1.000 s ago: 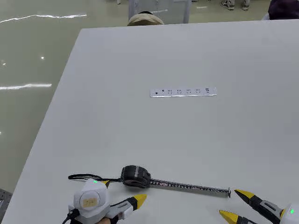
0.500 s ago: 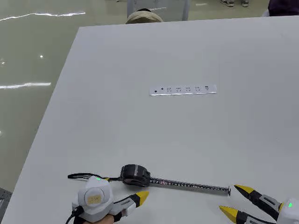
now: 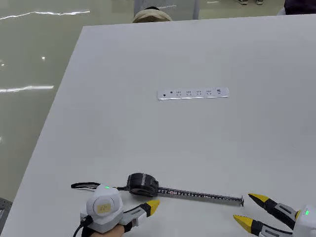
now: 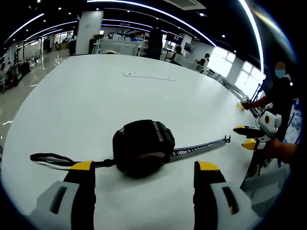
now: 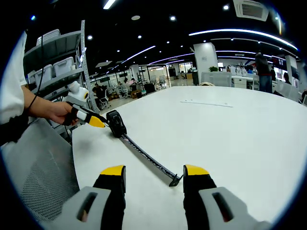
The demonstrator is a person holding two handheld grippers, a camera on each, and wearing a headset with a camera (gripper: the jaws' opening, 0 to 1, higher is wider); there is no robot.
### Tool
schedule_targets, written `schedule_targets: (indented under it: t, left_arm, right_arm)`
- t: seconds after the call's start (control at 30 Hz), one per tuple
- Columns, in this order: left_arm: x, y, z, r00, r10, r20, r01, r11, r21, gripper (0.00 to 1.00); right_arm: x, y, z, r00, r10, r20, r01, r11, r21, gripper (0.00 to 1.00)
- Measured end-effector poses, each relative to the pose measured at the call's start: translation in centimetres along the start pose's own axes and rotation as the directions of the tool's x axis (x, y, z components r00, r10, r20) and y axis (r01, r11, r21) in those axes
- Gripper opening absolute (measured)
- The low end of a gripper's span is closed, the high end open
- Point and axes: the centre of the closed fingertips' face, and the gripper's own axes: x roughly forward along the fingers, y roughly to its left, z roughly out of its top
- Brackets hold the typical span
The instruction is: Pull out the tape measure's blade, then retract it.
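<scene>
A black tape measure (image 3: 143, 184) lies near the table's front edge, with its strap (image 3: 83, 185) trailing left. Its dark blade (image 3: 200, 196) is drawn out to the right and lies flat on the table, ending in a hook (image 3: 242, 200). My left gripper (image 3: 134, 197) is open just short of the case (image 4: 143, 146), one yellow tip on each side, not touching it. My right gripper (image 3: 249, 209) is open a little beyond the blade's hook (image 5: 173, 182), holding nothing. In the right gripper view the left gripper (image 5: 88, 118) appears beside the case (image 5: 116, 123).
A white power strip (image 3: 193, 94) lies flat in the middle of the white table (image 3: 148, 128). The table's left edge drops to a shiny floor. A chair back (image 3: 152, 16) stands at the far edge.
My left gripper has edged slightly right, toward the case. The blade's length and the right gripper look unchanged.
</scene>
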Motion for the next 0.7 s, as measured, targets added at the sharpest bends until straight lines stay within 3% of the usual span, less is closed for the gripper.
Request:
schedule_targets:
  t: [0.7]
  left_arm:
    - [1.2,-0.2,0.2,0.9995,0.03,-0.005,-0.031,0.999,-0.042,0.86]
  right_arm:
    - [0.4,-1.3,-0.7,0.9995,0.019,-0.026,-0.019,1.0,-0.003,0.47]
